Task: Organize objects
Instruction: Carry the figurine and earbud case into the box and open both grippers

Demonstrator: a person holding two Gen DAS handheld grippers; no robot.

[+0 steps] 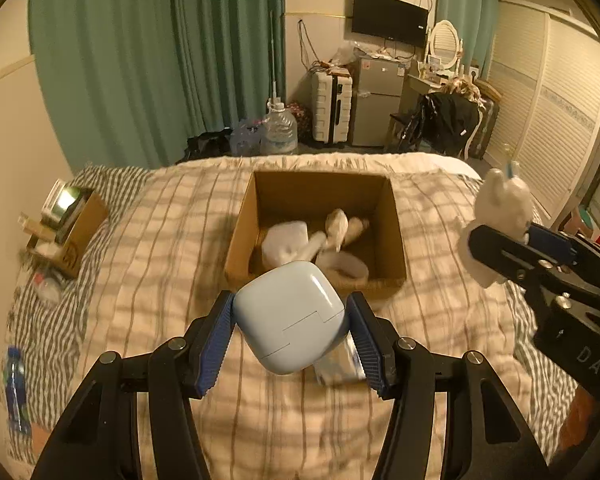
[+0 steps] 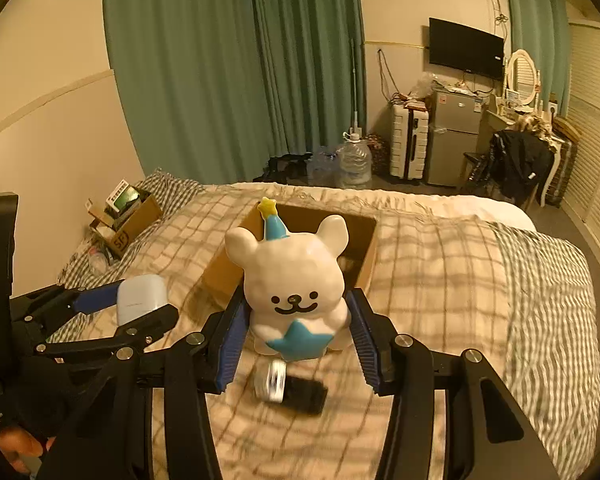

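Note:
My left gripper (image 1: 290, 328) is shut on a pale blue rounded case (image 1: 290, 316), held above the bed just short of the open cardboard box (image 1: 236, 248). The box holds several white items (image 1: 324, 236). My right gripper (image 2: 296, 320) is shut on a white bear figurine (image 2: 296, 276) with a blue hat and blue star, held above the bed in front of the same box (image 2: 366, 256). The left gripper with the case (image 2: 140, 298) shows at the left of the right wrist view. The right gripper with the bear (image 1: 496, 216) shows at the right of the left wrist view.
A black item with a white part (image 2: 296, 392) lies on the checked blanket (image 2: 440, 280) under the bear. A silvery packet (image 1: 336, 368) lies under the case. A smaller box of clutter (image 1: 68, 236) sits at the bed's left, a blue bottle (image 1: 16, 388) nearer.

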